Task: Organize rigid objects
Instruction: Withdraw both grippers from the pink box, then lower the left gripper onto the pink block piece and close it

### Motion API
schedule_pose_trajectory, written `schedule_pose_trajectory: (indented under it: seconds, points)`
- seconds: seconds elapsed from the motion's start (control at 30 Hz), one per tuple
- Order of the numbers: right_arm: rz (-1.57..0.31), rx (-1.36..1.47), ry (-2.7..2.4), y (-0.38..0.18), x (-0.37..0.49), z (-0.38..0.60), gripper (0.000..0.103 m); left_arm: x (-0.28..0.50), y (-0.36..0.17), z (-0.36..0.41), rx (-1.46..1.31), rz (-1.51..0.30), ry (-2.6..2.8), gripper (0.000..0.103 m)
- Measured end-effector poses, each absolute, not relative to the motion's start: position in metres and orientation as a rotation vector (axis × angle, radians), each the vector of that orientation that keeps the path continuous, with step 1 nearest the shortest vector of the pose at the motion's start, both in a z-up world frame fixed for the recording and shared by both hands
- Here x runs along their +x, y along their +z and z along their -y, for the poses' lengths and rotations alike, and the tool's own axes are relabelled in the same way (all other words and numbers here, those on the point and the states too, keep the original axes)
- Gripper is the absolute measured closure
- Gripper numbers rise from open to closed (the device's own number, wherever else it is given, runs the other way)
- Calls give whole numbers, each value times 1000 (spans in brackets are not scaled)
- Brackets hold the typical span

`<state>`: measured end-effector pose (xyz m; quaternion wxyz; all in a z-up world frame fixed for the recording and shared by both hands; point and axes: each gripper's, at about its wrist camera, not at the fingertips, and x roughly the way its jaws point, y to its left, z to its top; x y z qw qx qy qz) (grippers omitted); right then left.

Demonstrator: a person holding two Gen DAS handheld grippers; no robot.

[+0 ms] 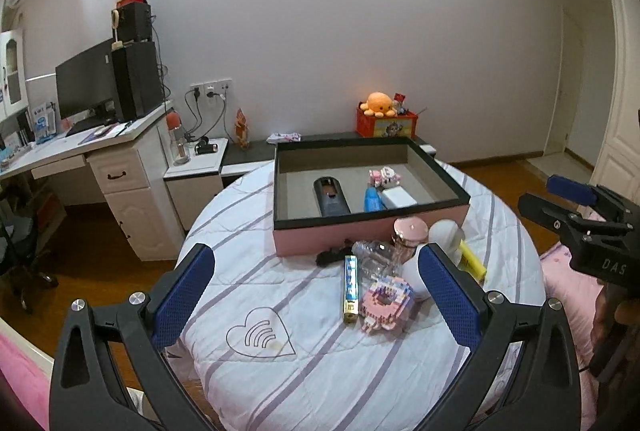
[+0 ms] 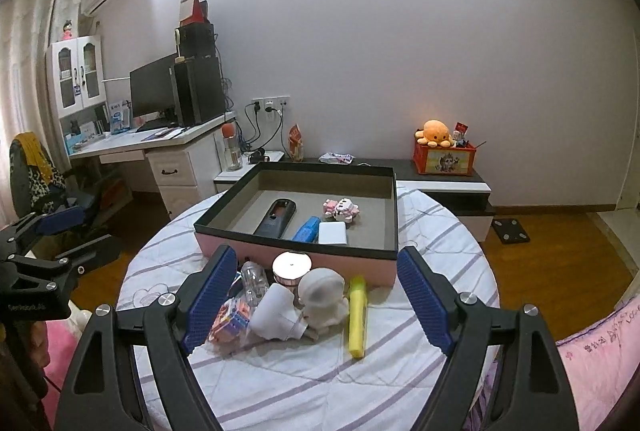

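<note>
On the round counter [image 2: 304, 387] we hold both tools wide with nothing between the pads: left tool [image 1: 316, 295], right tool [image 2: 316, 303]. Loose toys, a clear bottle [image 2: 253, 281] and a yellow marker [image 2: 357, 315] lie just near the pink box [image 2: 320, 261].

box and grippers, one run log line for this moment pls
left gripper: open, empty | right gripper: open, empty | box: four items inside | pile: in front of box, unsorted
</note>
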<state>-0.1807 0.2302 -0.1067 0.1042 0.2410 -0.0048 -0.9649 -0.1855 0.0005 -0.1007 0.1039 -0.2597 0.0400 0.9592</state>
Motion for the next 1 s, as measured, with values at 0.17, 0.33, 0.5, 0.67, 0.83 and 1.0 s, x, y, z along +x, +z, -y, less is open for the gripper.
schedule_pose_trajectory:
  seconds: [0.17,0.33,0.5,0.67,0.83,1.0]
  points:
    - [26,758,-2845,-118,-182,-235,19,-190,-112,-3,-814,-117,2808,0]
    - [31,849,-2843,-137,-193,-242,19,-199,-128,-8,-881,-140,2780,0]
    - [55,960,-2835,-160,-205,-251,19,-211,-151,-18,-964,-131,2733,0]
    - [92,1056,-2805,-180,-216,-261,19,-224,-178,-40,-1042,-195,2676,0]
    - [109,1119,-2781,-195,-225,-269,19,-230,-199,-63,-1065,-328,2642,0]
    - [148,1183,-2762,-209,-233,-277,19,-234,-206,-74,-1072,-382,2584,32]
